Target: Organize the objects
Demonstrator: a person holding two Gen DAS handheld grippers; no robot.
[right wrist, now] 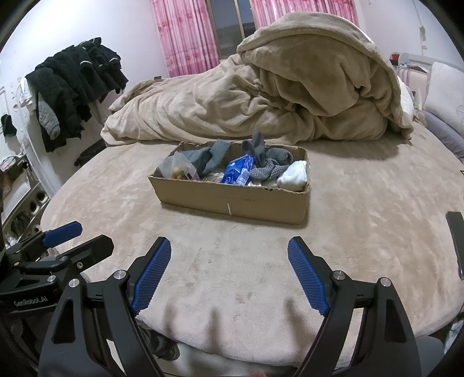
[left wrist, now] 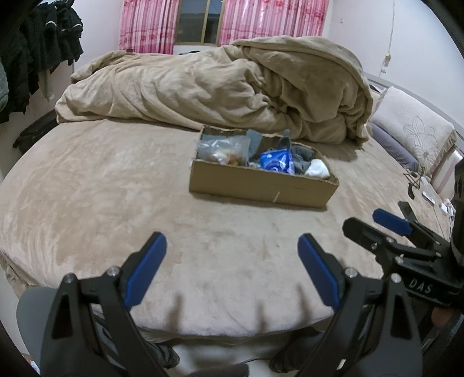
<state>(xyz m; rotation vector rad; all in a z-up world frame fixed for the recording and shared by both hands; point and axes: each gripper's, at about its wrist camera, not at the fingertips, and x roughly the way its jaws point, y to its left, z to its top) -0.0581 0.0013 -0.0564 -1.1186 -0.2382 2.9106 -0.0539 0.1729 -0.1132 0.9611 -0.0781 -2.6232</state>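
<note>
Dim, even indoor light falls from overhead; soft shadows of the jaws streak the bed (left wrist: pixel 101 185). Fisheye distortion bends the dark-cornered edges, with slight blur throughout.

This is a bedroom in a home. A wide bed (right wrist: pixel 116 203) under a tan fleece cover fills most of both views, with a crumpled tan blanket (right wrist: pixel 290 87) heaped along its far edge. Pillows (left wrist: pixel 411 130) lean at the bed's right edge. Pink flowered curtains (left wrist: pixel 145 26) frame a window (left wrist: pixel 200 23) in the far wall, and dark clothes (right wrist: pixel 78 84) hang in a bunch at the left wall.
</note>
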